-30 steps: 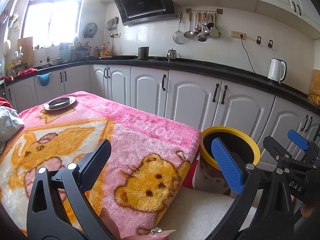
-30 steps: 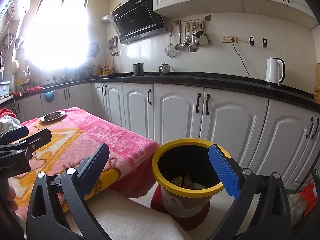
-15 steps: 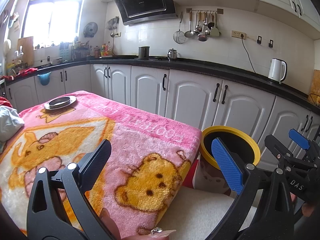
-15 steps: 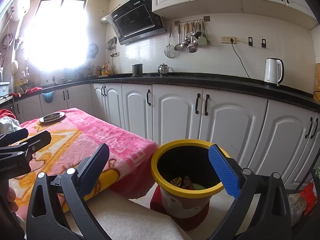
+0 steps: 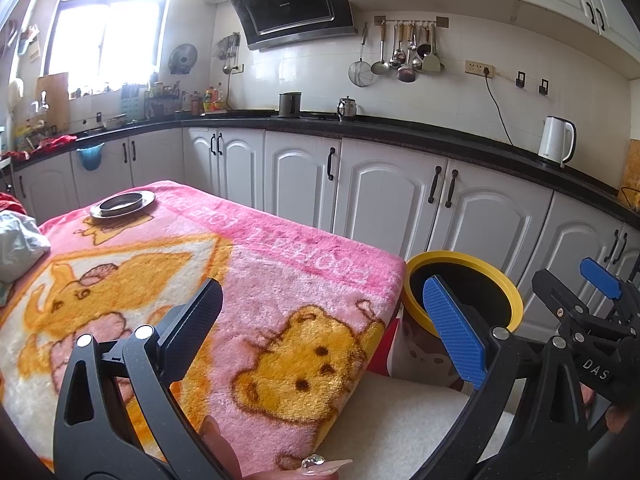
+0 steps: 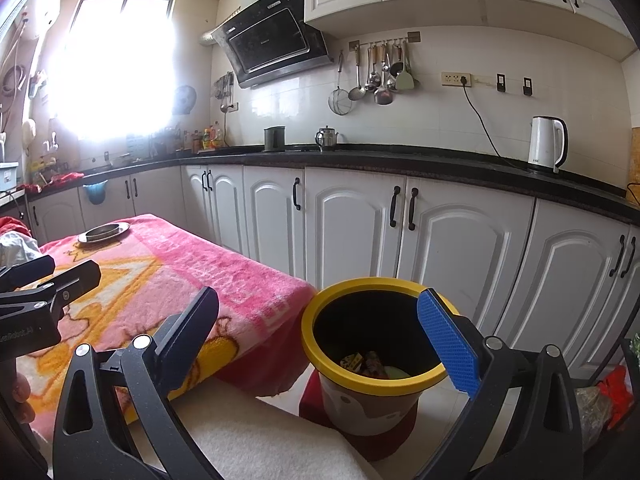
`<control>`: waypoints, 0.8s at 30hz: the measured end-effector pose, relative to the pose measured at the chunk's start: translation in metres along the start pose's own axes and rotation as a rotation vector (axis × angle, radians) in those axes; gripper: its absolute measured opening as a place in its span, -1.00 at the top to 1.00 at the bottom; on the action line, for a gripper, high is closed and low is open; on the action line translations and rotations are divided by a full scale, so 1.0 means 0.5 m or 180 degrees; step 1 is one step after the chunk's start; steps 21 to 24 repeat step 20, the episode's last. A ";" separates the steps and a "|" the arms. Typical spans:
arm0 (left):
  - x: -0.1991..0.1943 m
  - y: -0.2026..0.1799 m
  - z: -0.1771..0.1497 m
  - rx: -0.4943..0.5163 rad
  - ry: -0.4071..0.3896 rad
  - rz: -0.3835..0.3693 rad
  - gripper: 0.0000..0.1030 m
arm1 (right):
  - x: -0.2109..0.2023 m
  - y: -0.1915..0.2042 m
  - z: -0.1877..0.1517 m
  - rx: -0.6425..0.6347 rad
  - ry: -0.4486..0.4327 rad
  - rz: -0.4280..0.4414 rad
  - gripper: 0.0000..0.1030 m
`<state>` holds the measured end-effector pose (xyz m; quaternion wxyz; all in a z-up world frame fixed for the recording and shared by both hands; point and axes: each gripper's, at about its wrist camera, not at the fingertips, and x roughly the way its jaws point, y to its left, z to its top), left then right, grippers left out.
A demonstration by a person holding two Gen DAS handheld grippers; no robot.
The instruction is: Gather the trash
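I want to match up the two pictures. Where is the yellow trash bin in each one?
Left wrist view: the yellow trash bin sits right of centre, just past the corner of the pink blanket, partly behind the left gripper's blue finger.
Right wrist view: the yellow trash bin is at lower centre, between the right gripper's open fingers, with trash inside.
Shared landmark: the white kettle on the black counter.

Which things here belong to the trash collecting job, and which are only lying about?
For the job:
- yellow-rimmed bin, some trash already inside
- left gripper, open and empty
- right gripper, open and empty

Only lying about:
- metal dish on the pink blanket
- white kettle on the counter
- hanging utensils
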<state>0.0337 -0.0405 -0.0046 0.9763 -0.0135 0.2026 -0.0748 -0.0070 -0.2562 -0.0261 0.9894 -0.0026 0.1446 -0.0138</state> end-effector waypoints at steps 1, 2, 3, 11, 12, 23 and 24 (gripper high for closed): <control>0.000 0.000 -0.001 0.0001 0.0003 -0.0001 -0.79 | 0.000 -0.001 0.000 0.0000 0.0001 -0.0001 -0.88; 0.001 0.000 -0.001 -0.0004 0.0002 0.0002 -0.79 | 0.000 0.000 0.000 -0.0002 0.0002 -0.0002 -0.88; 0.001 0.001 -0.002 -0.0009 0.0007 -0.0005 -0.79 | 0.000 0.000 0.000 -0.0002 0.0001 -0.0004 -0.88; 0.015 0.020 -0.008 -0.0132 0.0148 0.0091 -0.79 | 0.006 -0.003 0.002 -0.0017 0.0025 -0.0013 -0.88; 0.015 0.032 -0.008 -0.0223 0.0189 0.0082 -0.79 | 0.010 -0.001 0.006 -0.0031 0.0040 0.0016 -0.88; -0.045 0.387 -0.025 -0.1101 0.0409 0.1405 -0.79 | 0.133 0.208 0.068 -0.0379 0.0515 0.0786 -0.88; -0.045 0.387 -0.025 -0.1101 0.0409 0.1405 -0.79 | 0.133 0.208 0.068 -0.0379 0.0515 0.0786 -0.88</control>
